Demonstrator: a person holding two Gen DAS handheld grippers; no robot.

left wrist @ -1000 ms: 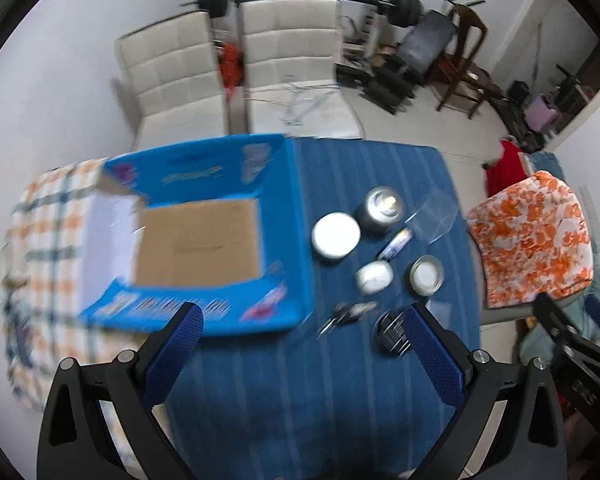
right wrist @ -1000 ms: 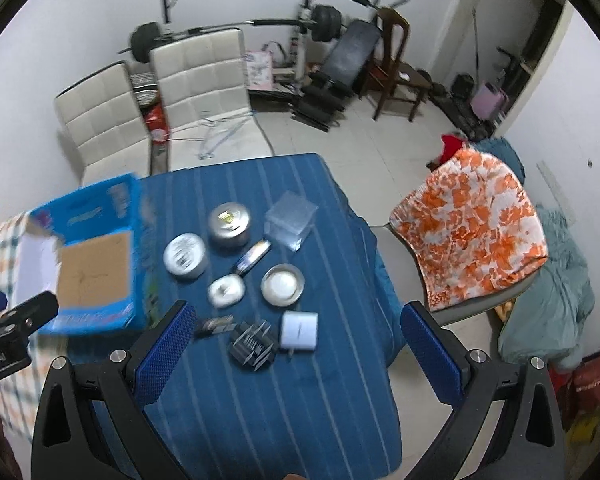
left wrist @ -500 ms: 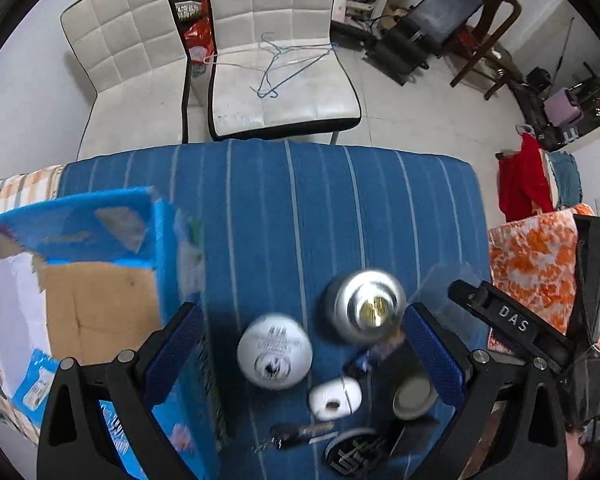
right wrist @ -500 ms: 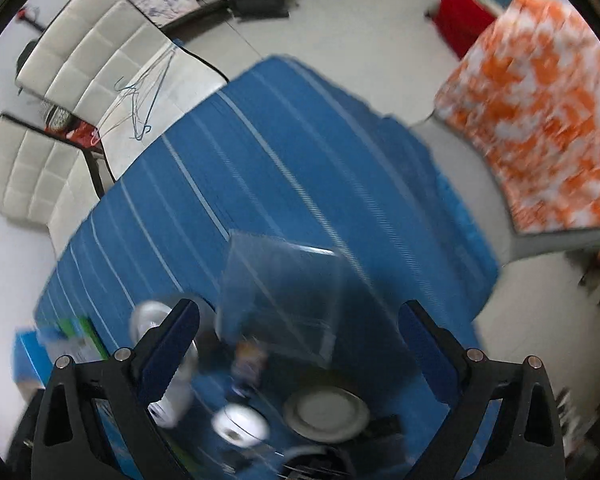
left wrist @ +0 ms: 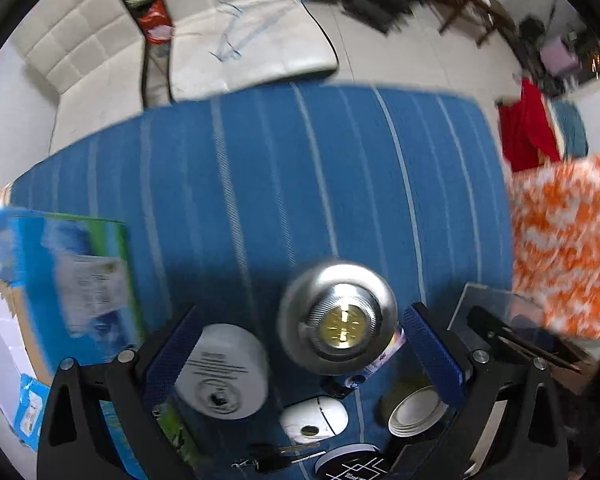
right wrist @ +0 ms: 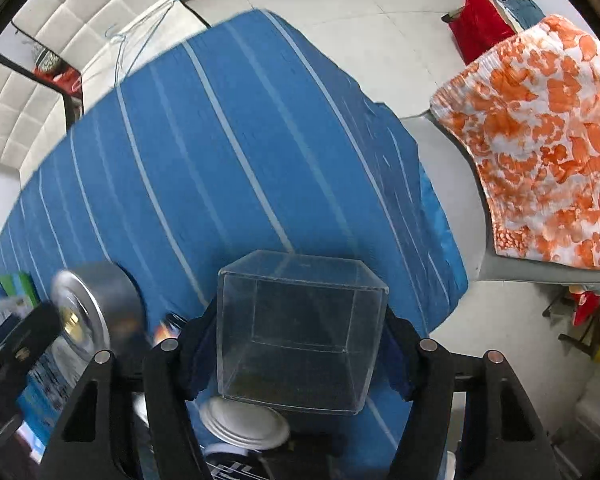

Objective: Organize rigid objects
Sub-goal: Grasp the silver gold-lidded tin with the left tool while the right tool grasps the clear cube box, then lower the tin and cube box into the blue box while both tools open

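Right hand-held gripper clamped on clear hard-edged cube; left hand-held gripper agape around ribbed steel cylinder.

A clear plastic box, upright and empty, sits beside a round silver tin on the striped cloth.

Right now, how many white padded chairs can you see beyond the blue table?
2. One white chair stands at the table's far edge with wire hangers lying on its seat; the other chair is beside it, nearer the wall. Others may be out of view.
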